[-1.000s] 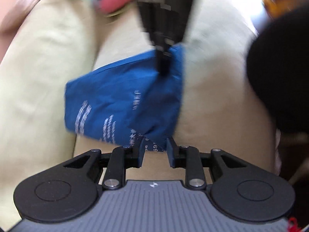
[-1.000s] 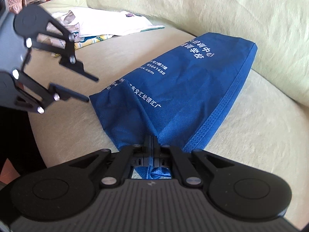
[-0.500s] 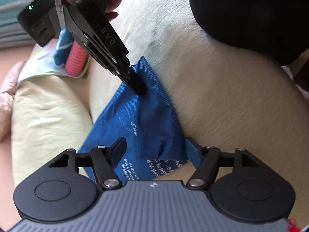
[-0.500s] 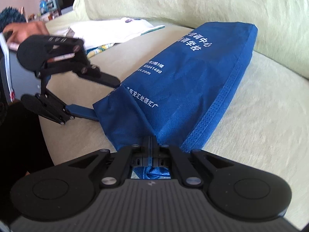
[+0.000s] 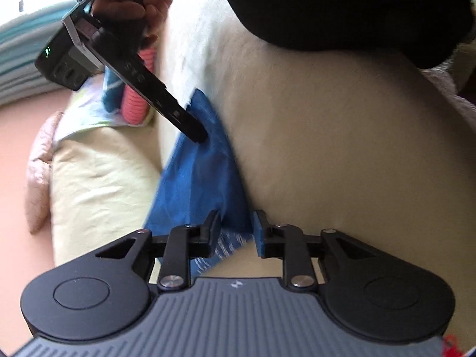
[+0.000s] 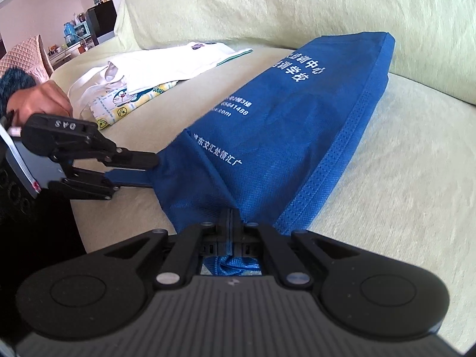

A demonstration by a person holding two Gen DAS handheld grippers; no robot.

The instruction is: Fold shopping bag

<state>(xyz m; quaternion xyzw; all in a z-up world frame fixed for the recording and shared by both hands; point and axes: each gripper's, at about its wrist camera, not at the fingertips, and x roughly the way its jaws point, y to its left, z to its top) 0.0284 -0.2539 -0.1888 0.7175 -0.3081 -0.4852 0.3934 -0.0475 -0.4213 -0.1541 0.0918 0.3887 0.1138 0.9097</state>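
The blue shopping bag lies on the seat of the pale yellow-green sofa, its far end close to the backrest and its near end by the seat's front edge. The right gripper has its fingers fully closed on the near edge of the bag, with blue fabric bunched behind them. The left gripper sits at the bag's adjacent near corner; its fingers are closing at a narrow gap with the corner fabric between them, and whether they press on it yet cannot be told. A hand holds the left gripper. Folded white and patterned cloths lie farther along the seat, apart from the bag.
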